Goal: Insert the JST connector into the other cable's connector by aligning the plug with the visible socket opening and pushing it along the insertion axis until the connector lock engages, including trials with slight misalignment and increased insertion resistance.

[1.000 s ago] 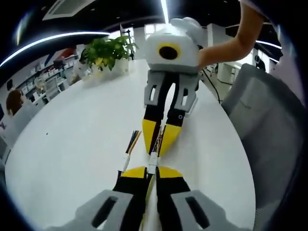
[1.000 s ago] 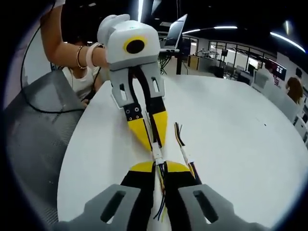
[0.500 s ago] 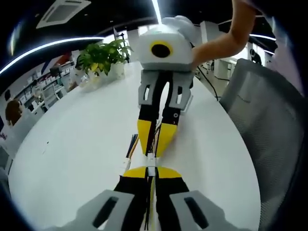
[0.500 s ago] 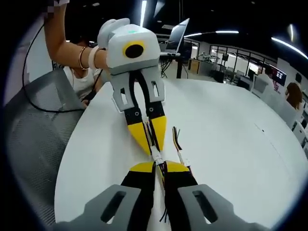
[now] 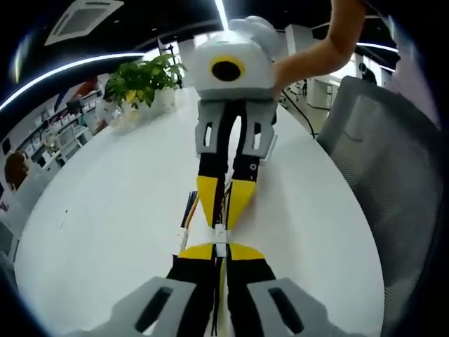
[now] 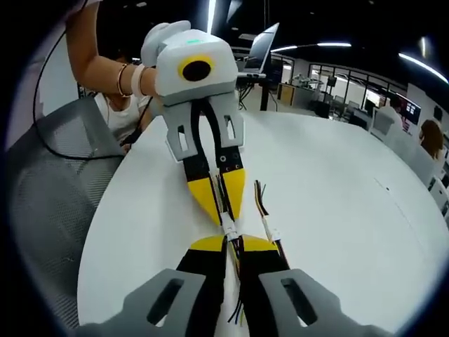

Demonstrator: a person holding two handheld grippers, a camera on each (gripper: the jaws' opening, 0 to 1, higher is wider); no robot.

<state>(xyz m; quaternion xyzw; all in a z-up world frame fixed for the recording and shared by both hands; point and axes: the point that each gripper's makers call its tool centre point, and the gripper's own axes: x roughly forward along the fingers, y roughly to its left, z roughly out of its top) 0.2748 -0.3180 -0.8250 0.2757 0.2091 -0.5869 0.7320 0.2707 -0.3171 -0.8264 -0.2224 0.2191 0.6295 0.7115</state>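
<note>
Both grippers nose to nose above the white worktop (image 5: 105, 210) now. The left gripper (image 5: 219, 250) is clamped on its cable right behind the white JST connector (image 5: 220, 234), and the right gripper (image 6: 233, 243), jaws equally tight, pinches its own cable with the mating connector (image 6: 228, 226) poking out ahead. The two white housings sit touching between the yellow tips (whether the lock has caught, I cannot tell).

These are tiny, light plastic shells on limp, thin wires: they will flex and twist if held by the wire, so my call is to grip close behind each housing and push straight. Forcing a skewed plug could bend pins.

A spare cable (image 6: 267, 217) lies just beside on the worktop. Containers? Just a potted plant (image 5: 144, 81) at the far edge.
</note>
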